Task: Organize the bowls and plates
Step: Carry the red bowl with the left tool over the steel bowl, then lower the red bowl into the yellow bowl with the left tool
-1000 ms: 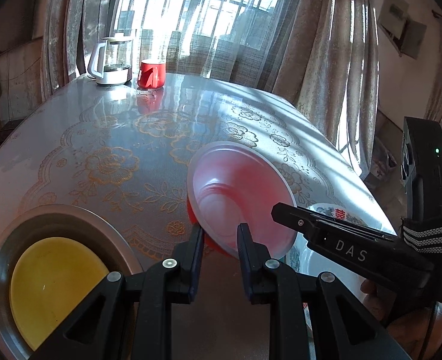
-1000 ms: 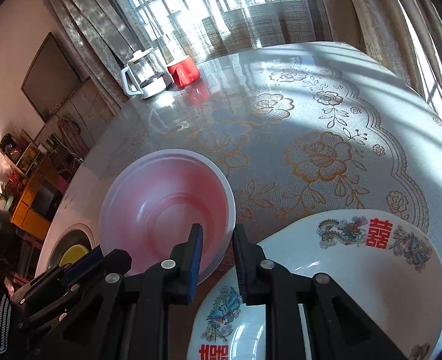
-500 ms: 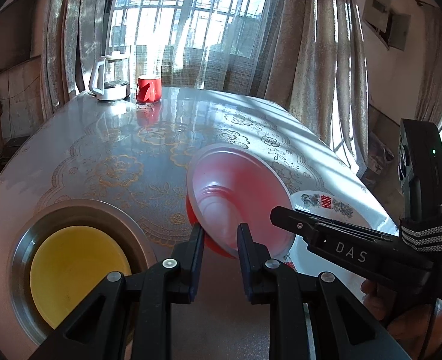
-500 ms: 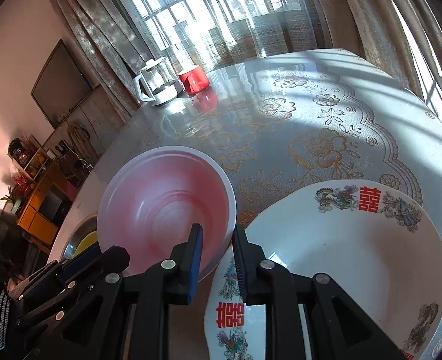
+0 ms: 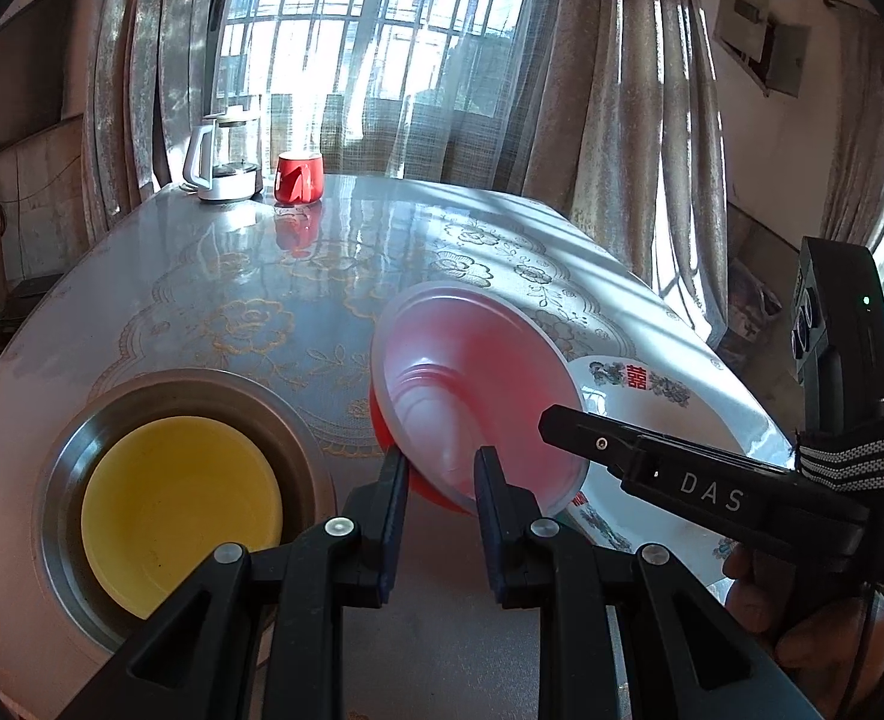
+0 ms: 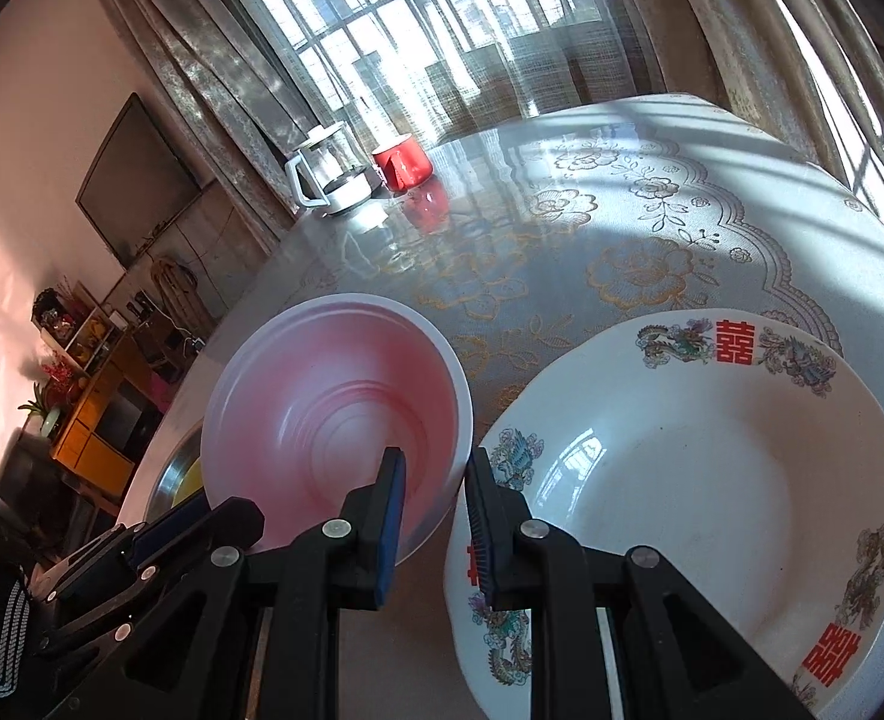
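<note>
A bowl (image 5: 472, 372), red outside and pinkish white inside, hangs tilted just above the table. My left gripper (image 5: 442, 462) is shut on its near rim. My right gripper (image 6: 436, 468) is shut on the rim of the same bowl (image 6: 334, 396) a little to the side. In the left wrist view the right gripper (image 5: 547, 417) reaches in from the right. Left of the bowl, a yellow bowl (image 5: 178, 504) sits inside a steel basin (image 5: 298, 438). To its right a white plate (image 6: 712, 480) with red characters and dragon prints lies flat on the table.
The table (image 5: 202, 276) has a glossy floral cover. A glass kettle (image 5: 223, 162) and a red mug (image 5: 299, 178) stand at its far end by the curtained window. A hand (image 5: 802, 618) holds the right gripper at the lower right.
Both grippers have drawn back toward the near side with the bowl still held. More of the plate and of the steel basin now shows in the views.
</note>
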Available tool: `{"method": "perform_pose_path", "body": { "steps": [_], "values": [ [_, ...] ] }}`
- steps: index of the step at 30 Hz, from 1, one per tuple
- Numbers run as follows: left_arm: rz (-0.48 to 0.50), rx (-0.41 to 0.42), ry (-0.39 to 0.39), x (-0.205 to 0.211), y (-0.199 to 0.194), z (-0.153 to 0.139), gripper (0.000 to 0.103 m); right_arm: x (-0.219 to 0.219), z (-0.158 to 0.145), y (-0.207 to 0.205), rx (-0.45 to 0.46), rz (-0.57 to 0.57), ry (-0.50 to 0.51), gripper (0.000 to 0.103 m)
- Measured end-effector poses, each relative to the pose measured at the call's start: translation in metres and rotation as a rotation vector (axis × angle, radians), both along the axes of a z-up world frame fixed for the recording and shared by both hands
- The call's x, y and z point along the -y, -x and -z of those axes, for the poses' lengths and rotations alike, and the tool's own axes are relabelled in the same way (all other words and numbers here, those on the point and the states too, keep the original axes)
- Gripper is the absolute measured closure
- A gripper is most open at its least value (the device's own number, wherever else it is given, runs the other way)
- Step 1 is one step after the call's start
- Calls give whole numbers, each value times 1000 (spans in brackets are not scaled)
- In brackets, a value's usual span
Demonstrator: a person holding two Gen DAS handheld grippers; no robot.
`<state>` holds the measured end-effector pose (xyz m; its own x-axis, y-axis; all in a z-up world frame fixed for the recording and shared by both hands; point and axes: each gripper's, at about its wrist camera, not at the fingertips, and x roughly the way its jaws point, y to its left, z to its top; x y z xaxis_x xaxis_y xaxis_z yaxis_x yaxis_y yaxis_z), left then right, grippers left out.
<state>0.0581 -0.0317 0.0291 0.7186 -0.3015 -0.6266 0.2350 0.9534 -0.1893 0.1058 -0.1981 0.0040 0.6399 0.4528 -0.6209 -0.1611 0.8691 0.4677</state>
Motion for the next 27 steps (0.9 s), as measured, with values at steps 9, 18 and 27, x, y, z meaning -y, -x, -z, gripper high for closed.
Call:
{"method": "perform_pose_path", "body": {
  "steps": [9, 18, 27],
  "values": [
    [-17, -1, 41, -22, 14, 2, 80, -14, -1, 10, 13, -30, -16, 83],
    [-50, 15, 85, -53, 27, -6, 80, -56, -13, 10, 41, -138, -21, 83],
    [-119, 3, 116, -85, 34, -4, 80, -89, -23, 11, 73, -212, -2, 85]
  ]
}}
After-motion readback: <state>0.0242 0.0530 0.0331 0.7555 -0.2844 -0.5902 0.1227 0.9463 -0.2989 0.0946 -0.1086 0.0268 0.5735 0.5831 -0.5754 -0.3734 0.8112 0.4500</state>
